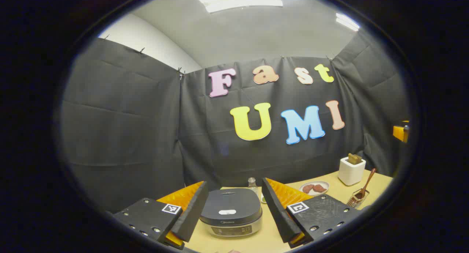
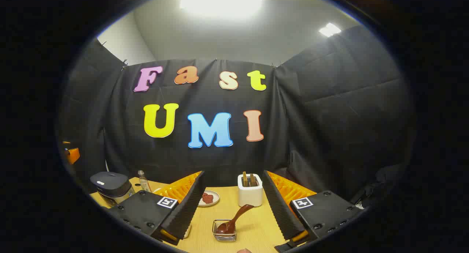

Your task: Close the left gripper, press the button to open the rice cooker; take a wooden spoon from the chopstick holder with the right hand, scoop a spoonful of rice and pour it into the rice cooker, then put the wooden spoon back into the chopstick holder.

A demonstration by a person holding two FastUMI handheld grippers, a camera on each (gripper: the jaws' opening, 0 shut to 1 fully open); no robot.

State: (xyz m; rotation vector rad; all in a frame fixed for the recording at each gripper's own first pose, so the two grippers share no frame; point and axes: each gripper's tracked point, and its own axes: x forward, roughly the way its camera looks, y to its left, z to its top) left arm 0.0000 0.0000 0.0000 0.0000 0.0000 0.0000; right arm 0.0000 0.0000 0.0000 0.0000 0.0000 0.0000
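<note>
The dark rice cooker [image 1: 231,216] stands on the table with its lid down and a pale button [image 1: 227,211] on top. My left gripper [image 1: 234,185] hovers open in front of it, a finger on either side, touching nothing. Further left on the table, the same rice cooker [image 2: 111,185] appears in the right gripper view. A wooden spoon [image 2: 234,218] leans in the small wire chopstick holder [image 2: 224,231], just ahead of my open right gripper [image 2: 233,176]. From the left gripper view the spoon [image 1: 366,185] and the holder [image 1: 358,198] sit far right.
A white toaster [image 2: 250,190] stands behind the holder, and a plate with pieces of meat [image 2: 209,198] lies to its left. A small bottle [image 2: 143,180] stands beside the cooker. Black cloth walls close in the wooden table [image 2: 256,227] at the back and sides.
</note>
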